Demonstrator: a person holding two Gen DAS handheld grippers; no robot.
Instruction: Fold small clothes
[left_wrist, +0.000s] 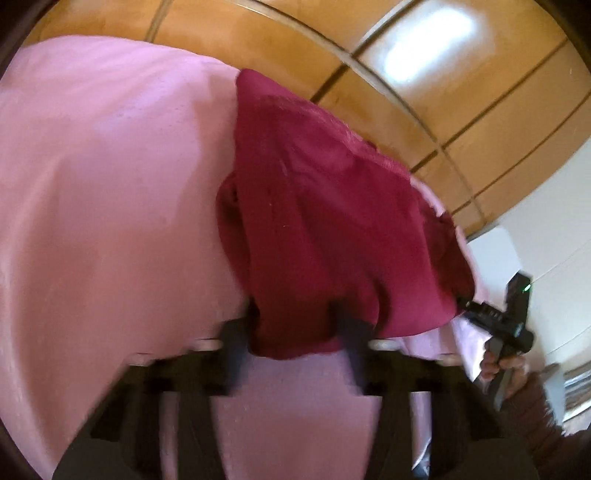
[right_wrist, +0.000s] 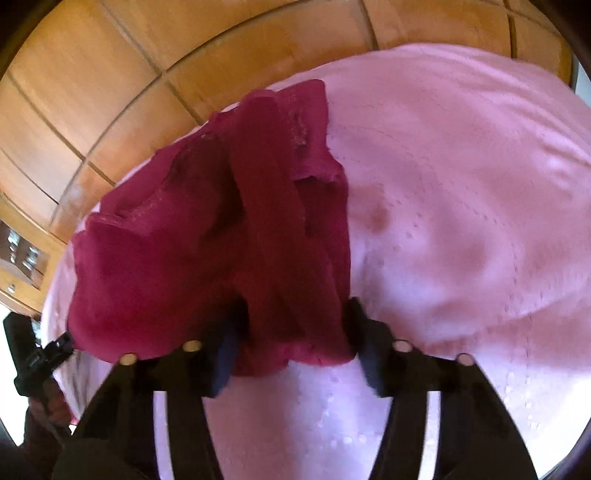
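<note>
Progress: early to middle of the fold, by my judgement. The dark red garment (left_wrist: 332, 221) lies on a pink sheet (left_wrist: 110, 203) that covers a bed-like surface, near the sheet's far edge next to the wooden floor (left_wrist: 443, 92). It is not flat: the right wrist view shows a raised lengthwise ridge and overlapping layers through its middle, and its outline is irregular. No tidy folded shape is visible. Smoothing and at least one more fold appear outstanding.

Left hand-held gripper (left_wrist: 301, 325): its two fingers straddle the garment's near hem, with cloth draped between and over them. The jaws stand partly apart; whether the pads actually pinch the cloth cannot be told, as the picture is blurred.

Right hand-held gripper (right_wrist: 291, 332): likewise set at the near hem, its fingers on either side of a bunch of cloth. A gap shows at the right-hand finger, so I cannot confirm a clenched hold.

Each gripper appears in the other's view at the garment's opposite near corner, held in a person's hand (left_wrist: 498, 363).

Surroundings: wooden floor with dark seams, a pale wall (left_wrist: 546, 221) and a wooden cabinet (right_wrist: 22, 258) at the edge of the right wrist view. Nothing lies on the sheet beside the garment.

Obstructions: none on the sheet. The garment's nearness to the sheet's far edge is the main hazard, since cloth could slide off.
</note>
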